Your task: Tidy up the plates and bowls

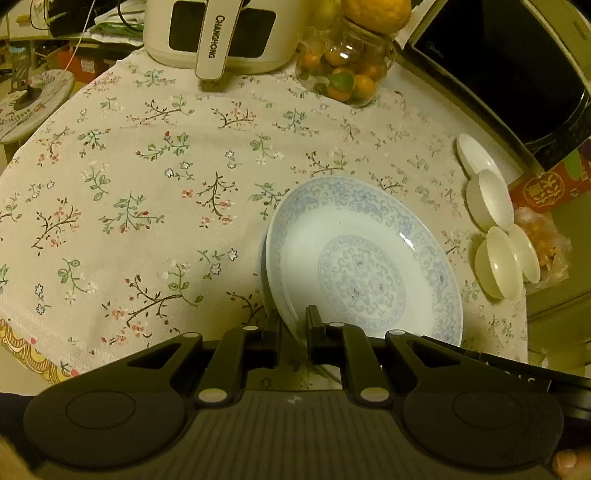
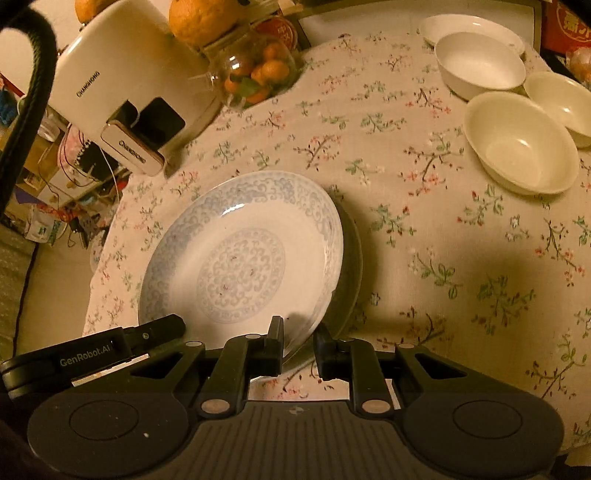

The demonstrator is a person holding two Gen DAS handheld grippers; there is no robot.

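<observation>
A white plate with a blue scroll pattern (image 1: 364, 266) (image 2: 243, 258) lies over the flowered tablecloth (image 1: 147, 192), and a second rim shows just under it. My left gripper (image 1: 294, 325) is shut on the plate's near rim. My right gripper (image 2: 300, 338) is shut on the rim too, a little further along. The left gripper's tip (image 2: 166, 325) shows at the plate's edge in the right wrist view. Several plain white bowls (image 2: 521, 144) (image 1: 489, 199) stand grouped at the table's far right, a shallow white dish (image 2: 472, 26) behind them.
A white appliance (image 1: 218, 33) (image 2: 122, 85) stands at the back of the table. Next to it is a glass jar of oranges (image 1: 343, 70) (image 2: 255, 74). A dark microwave (image 1: 517, 74) sits at the right. The table's edge (image 1: 33, 350) runs along the lower left.
</observation>
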